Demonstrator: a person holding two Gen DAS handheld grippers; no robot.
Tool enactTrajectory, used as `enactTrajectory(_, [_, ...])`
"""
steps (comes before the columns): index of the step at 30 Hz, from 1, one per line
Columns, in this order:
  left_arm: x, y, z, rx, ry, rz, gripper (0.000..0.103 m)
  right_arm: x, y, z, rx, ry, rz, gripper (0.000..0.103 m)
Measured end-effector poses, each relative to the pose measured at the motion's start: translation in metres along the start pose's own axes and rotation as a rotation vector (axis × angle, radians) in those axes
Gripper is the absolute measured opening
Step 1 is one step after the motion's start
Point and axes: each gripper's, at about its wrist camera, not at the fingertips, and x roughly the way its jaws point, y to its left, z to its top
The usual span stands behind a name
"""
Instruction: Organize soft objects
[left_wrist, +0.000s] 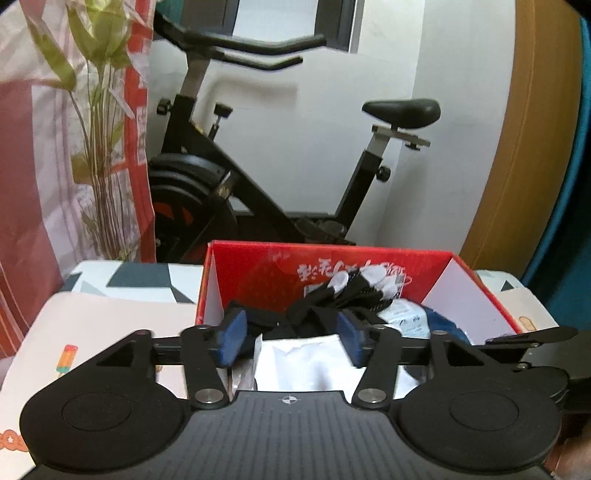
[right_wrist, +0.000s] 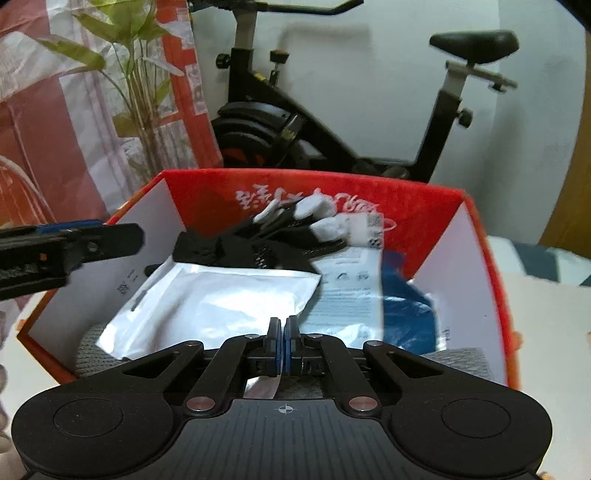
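My left gripper gapes over the white pouch in the red box, right gripper pinched empty, so I'd probably snag the black gloves reaching in

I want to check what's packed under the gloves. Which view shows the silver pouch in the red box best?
The right wrist view: the silver pouch lies almost fully visible inside the red box. The left wrist view shows only a white patch of it between the open left gripper's fingers.
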Motion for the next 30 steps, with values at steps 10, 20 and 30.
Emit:
enactTrajectory(10, [-0.044,-0.008,0.008,-0.027,-0.065,0.075,0.103,-0.061,-0.008,0.004,0.003,-0.102,-0.081,0.064])
enactTrajectory(20, [-0.1,-0.023,0.014,-0.014,-0.093,0.214,0.103,-0.133,-0.015,0.008,0.074,-0.184,-0.095,0.103])
enactTrajectory(30, [-0.158,-0.042,0.02,0.023,-0.134,0.297,0.103,-0.202,-0.008,-0.004,0.061,-0.269,-0.029,0.103])
